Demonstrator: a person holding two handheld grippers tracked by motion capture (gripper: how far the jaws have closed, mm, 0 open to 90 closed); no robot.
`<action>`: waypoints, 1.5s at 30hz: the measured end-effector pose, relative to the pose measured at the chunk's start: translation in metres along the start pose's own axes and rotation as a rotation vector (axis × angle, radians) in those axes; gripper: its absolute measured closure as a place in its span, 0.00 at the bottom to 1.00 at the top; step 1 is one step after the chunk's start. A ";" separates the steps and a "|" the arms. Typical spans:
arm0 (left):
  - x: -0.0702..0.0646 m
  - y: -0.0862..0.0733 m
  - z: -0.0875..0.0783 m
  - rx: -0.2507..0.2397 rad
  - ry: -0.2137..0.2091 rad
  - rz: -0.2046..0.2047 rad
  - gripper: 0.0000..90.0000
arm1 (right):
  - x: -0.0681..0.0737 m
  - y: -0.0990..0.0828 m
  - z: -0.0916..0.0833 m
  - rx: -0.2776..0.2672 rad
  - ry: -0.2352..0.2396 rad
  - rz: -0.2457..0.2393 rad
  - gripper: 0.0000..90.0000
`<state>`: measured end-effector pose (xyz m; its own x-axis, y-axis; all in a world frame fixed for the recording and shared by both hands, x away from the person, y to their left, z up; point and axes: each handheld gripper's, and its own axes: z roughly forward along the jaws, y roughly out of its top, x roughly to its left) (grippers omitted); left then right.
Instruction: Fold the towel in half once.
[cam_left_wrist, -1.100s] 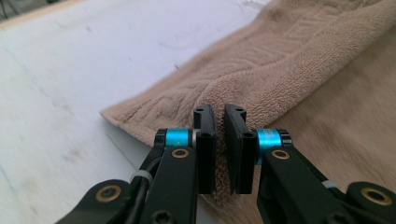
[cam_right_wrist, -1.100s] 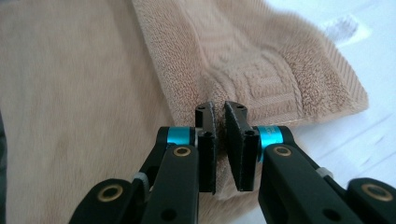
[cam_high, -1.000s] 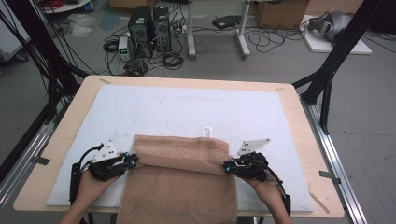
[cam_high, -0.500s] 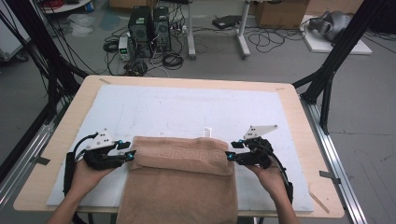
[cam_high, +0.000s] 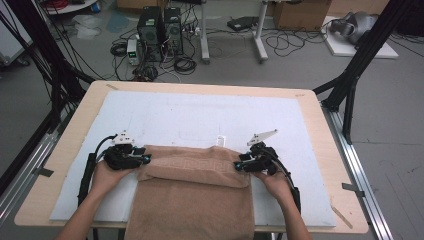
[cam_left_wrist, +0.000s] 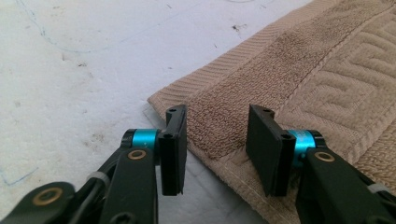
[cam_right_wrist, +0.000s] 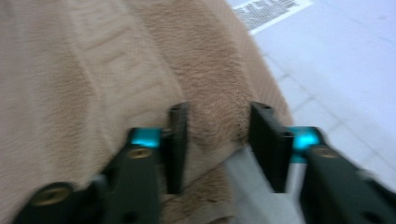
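A tan towel (cam_high: 192, 192) is found lying on the white mat (cam_high: 200, 117) that covers the desk (cam_high: 320, 130), at the middle of the near edge, with its near end hanging over that edge. Its far part is folded back on itself, so that a patterned band lies uppermost across its width. The left tongs (cam_high: 145, 159) are held at the left corner of the fold, and the right tongs (cam_high: 239, 165) at the right corner. In the left gripper view, the left tongs (cam_left_wrist: 215, 142) are seen partly open, after a recent opening followed by a slight closing; the towel corner (cam_left_wrist: 224, 116) lies in the gap, with neither pad pressed on it. In the right gripper view, which is blurred, the right tongs (cam_right_wrist: 218, 140) are likewise seen partly open over the folded edge, after the same opening and slight closing, with no grip on the cloth. A small white label (cam_high: 220, 140) is noted just beyond the fold.
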<state>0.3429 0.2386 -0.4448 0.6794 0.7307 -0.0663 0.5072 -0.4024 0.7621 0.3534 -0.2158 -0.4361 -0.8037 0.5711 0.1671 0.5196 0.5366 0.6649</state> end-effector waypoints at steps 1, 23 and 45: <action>-0.001 0.000 0.000 0.005 0.017 0.013 0.71 | 0.001 0.000 0.000 0.007 0.009 -0.001 0.73; -0.016 0.007 -0.039 -0.102 -0.017 0.070 0.95 | 0.019 0.008 -0.036 -0.073 0.018 -0.097 0.93; -0.081 -0.027 -0.124 -0.240 -0.186 0.219 0.68 | 0.088 -0.025 -0.105 -0.203 0.047 -0.232 0.75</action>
<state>0.2085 0.2588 -0.3800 0.8540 0.5200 0.0159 0.2154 -0.3811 0.8991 0.2394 -0.2439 -0.3615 -0.9091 0.4158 0.0247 0.2563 0.5118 0.8200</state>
